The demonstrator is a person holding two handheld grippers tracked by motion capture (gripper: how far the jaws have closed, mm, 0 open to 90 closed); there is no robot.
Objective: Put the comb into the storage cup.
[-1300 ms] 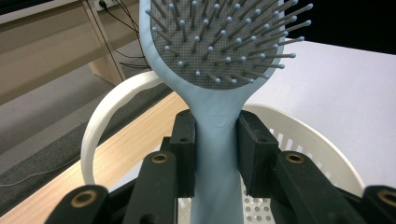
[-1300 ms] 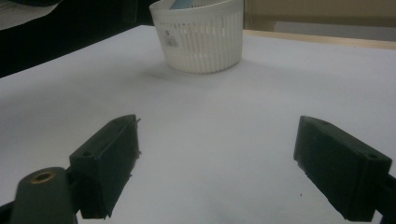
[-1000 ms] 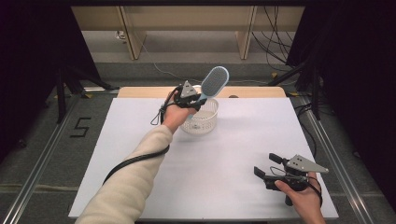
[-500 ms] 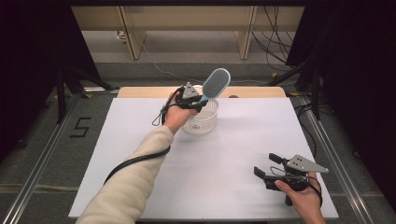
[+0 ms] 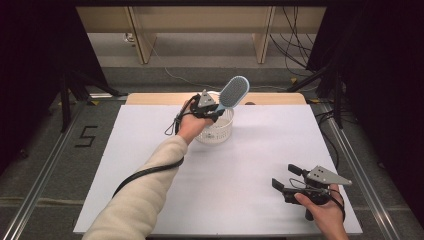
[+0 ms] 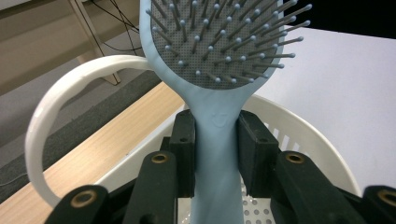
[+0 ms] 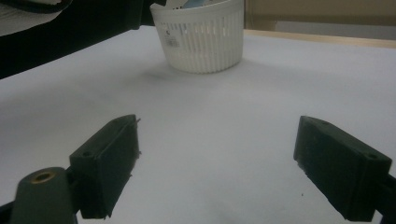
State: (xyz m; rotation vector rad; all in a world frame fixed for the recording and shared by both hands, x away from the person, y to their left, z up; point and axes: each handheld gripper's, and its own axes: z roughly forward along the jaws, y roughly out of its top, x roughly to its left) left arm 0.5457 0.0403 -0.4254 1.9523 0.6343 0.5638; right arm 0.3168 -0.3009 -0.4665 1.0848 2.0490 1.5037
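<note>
Your left gripper [image 6: 217, 140] is clamped on the handle of a light-blue paddle hairbrush [image 5: 231, 95], both pads pressed against the neck just below the bristled head. The brush is held over a round white slotted basket [image 5: 216, 131] at the far middle of the white table [image 5: 150, 145]; its handle end dips inside the basket rim, and its head tilts up and to the right above it. The step in hand appears to be lowering the brush into the basket or drawing it out; which one cannot be told. Either way, keep the handle in line with the basket's opening, move straight along the handle's axis, and steer clear of the basket's arched white carrying handle [image 6: 51, 121], which curves up just beside the brush. Your right gripper [image 7: 215, 163] rests low over the near right of the table, jaws wide apart and holding nothing, well apart from the basket.

Count: one hairbrush, one basket, two grippers. Other basket contents are not discernible.
</note>
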